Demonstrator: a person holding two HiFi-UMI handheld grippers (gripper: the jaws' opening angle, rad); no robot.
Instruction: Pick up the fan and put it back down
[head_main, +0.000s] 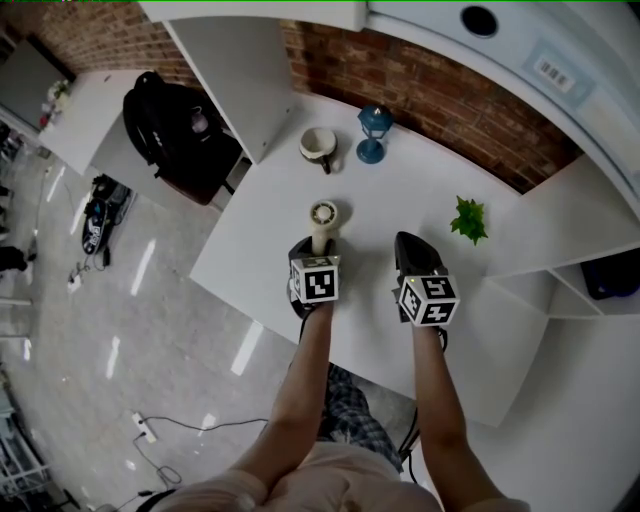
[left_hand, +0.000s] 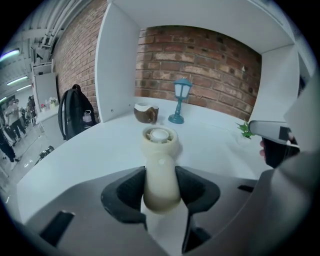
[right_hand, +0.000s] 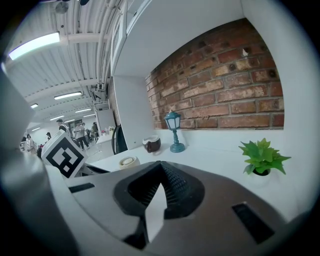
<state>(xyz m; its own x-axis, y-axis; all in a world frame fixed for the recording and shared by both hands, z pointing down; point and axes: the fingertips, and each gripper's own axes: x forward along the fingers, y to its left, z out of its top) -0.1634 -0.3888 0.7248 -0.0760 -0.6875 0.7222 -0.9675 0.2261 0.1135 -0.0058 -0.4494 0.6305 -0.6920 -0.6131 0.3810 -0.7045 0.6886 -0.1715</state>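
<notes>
A cream hand-held fan (head_main: 323, 215) lies on the white table (head_main: 260, 240), its round head pointing away from me. My left gripper (head_main: 318, 246) is shut on the fan's handle. In the left gripper view both dark pads press against the sides of the fan (left_hand: 160, 165), and the left gripper (left_hand: 160, 186) rests low over the tabletop. My right gripper (head_main: 410, 242) hovers to the right of the fan, apart from it. In the right gripper view the right gripper (right_hand: 161, 170) has its jaws together with nothing between them, and the fan (right_hand: 128, 161) shows at the left.
A brown-and-white cup (head_main: 320, 147) and a blue lantern (head_main: 374, 130) stand at the back by the brick wall. At the right sits a small green plant (head_main: 468, 218). A white partition panel (head_main: 230, 70) rises at the table's left, with a black backpack (head_main: 170, 130) beyond it.
</notes>
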